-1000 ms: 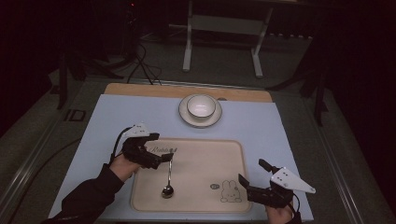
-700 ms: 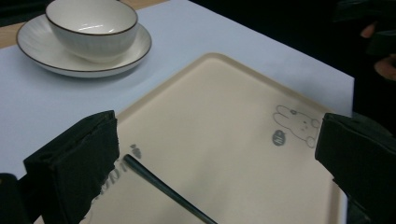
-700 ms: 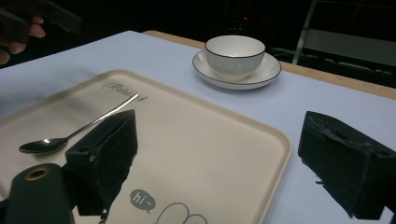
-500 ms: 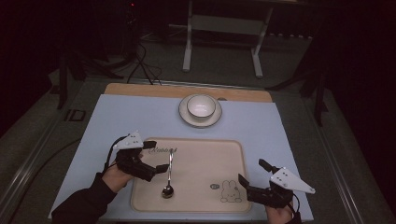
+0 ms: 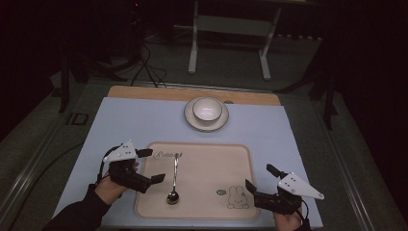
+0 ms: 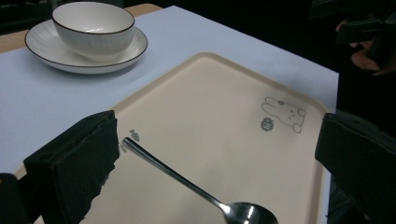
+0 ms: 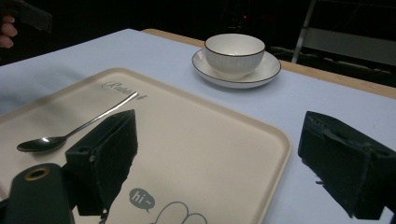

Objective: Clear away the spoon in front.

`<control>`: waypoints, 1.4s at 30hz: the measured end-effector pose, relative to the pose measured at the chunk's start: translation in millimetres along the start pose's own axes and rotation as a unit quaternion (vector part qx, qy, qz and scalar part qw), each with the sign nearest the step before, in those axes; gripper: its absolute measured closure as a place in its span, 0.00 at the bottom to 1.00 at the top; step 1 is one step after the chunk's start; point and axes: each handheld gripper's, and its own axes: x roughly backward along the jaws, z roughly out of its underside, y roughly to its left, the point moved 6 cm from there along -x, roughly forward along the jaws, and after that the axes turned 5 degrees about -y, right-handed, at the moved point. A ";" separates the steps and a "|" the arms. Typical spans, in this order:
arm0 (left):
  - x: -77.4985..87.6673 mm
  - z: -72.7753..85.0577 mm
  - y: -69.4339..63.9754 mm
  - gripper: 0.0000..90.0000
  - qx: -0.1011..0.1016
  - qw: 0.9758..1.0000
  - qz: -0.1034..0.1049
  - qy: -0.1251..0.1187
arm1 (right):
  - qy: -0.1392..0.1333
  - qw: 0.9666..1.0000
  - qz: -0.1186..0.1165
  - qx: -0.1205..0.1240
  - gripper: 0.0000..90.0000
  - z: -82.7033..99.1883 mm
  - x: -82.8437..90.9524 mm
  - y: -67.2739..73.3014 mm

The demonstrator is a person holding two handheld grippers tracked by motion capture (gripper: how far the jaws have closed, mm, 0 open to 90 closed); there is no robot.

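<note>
A beige tray [image 5: 207, 163] with a rabbit print lies on the pale blue mat [image 5: 134, 125]. A metal spoon [image 5: 174, 179] rests on the tray's left part, bowl end nearest me. It also lies between the jaws in the left gripper view, spoon [image 6: 187, 179], on the tray [image 6: 224, 93]. My left gripper [image 5: 153, 165] stands open at the tray's left edge, beside the spoon handle and apart from it. My right gripper [image 5: 260, 176] stands open over the tray's near right corner, holding nothing. Its own view has the spoon [image 7: 79, 128] off to the left.
A white bowl [image 5: 207, 109] sits in a saucer [image 5: 190, 120] on the mat beyond the tray; it shows as bowl [image 6: 93, 28] and bowl [image 7: 233, 53]. A wooden strip [image 5: 144, 92] edges the table's far side. Metal stand legs [image 5: 195, 48] rise behind it.
My left gripper has drawn back from the spoon handle, down and to the left toward the tray's edge. The spoon stays flat on the tray. The right gripper has not moved.
</note>
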 end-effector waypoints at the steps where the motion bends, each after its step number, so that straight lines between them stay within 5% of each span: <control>1: 1.7 1.0 0.1 0.00 0.003 1.000 0.003 -0.003 | 0.000 1.000 0.000 0.000 0.13 0.0 0.0 0.0; 20: 21.7 21.3 11.7 0.00 0.005 1.000 -0.004 -0.021 | 0.001 1.000 0.003 0.000 0.13 0.2 0.0 0.7; 27: 12.5 36.4 9.5 0.00 0.004 1.000 0.021 0.002 | 0.003 1.000 -0.002 0.000 0.13 0.8 -0.4 0.6; 42: 11.3 43.5 8.1 0.00 -0.015 1.000 0.004 0.013 | 0.008 1.000 0.006 0.009 0.14 1.6 0.9 0.4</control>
